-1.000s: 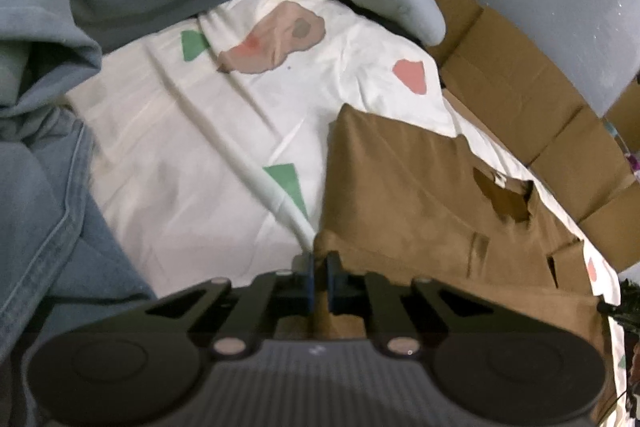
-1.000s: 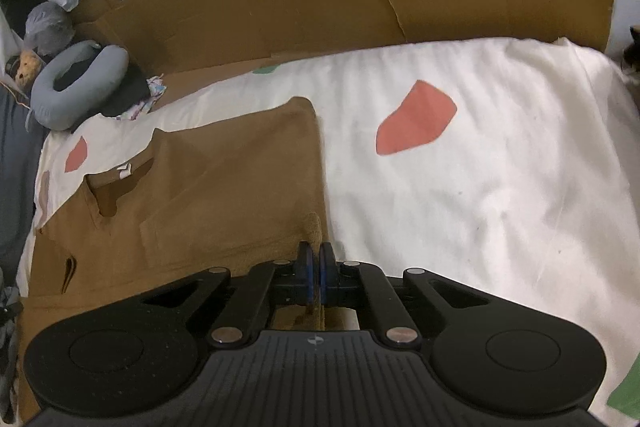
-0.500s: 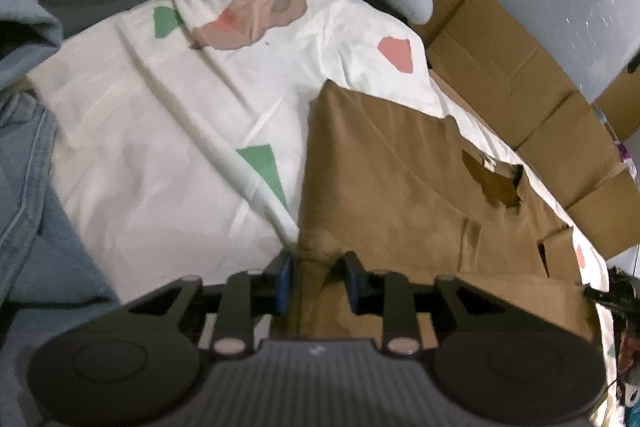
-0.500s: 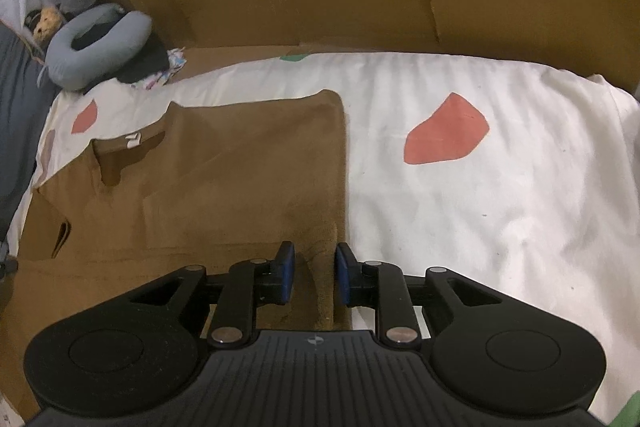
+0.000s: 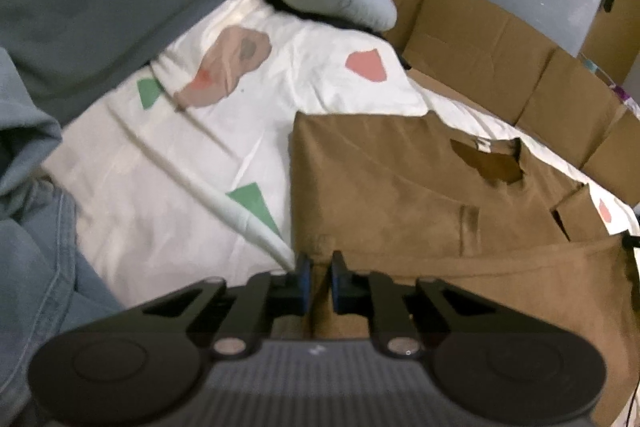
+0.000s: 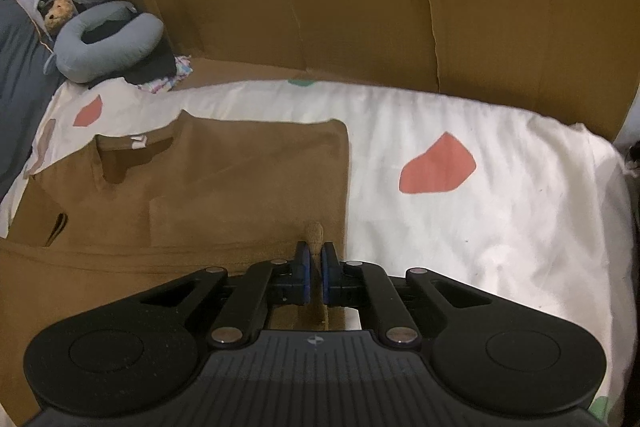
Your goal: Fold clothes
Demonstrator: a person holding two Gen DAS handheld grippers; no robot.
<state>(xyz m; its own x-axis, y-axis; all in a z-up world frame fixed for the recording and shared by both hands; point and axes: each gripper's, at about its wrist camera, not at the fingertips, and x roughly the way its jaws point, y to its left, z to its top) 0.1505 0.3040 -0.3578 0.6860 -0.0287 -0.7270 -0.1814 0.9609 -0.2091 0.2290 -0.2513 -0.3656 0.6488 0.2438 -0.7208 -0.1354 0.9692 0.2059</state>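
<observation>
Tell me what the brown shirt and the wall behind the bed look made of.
Brown shirt: soft matte knit, likely cotton; it creases and bunches limply. Wall: plain brown cardboard, matte, with straight fold creases and raw edges.

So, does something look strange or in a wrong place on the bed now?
Nothing looks damaged or spilled. The brown shirt lies flat on the white sheet. The left gripper and right gripper each pinch an edge of it, having just closed. A grey neck pillow sits aside.
</observation>
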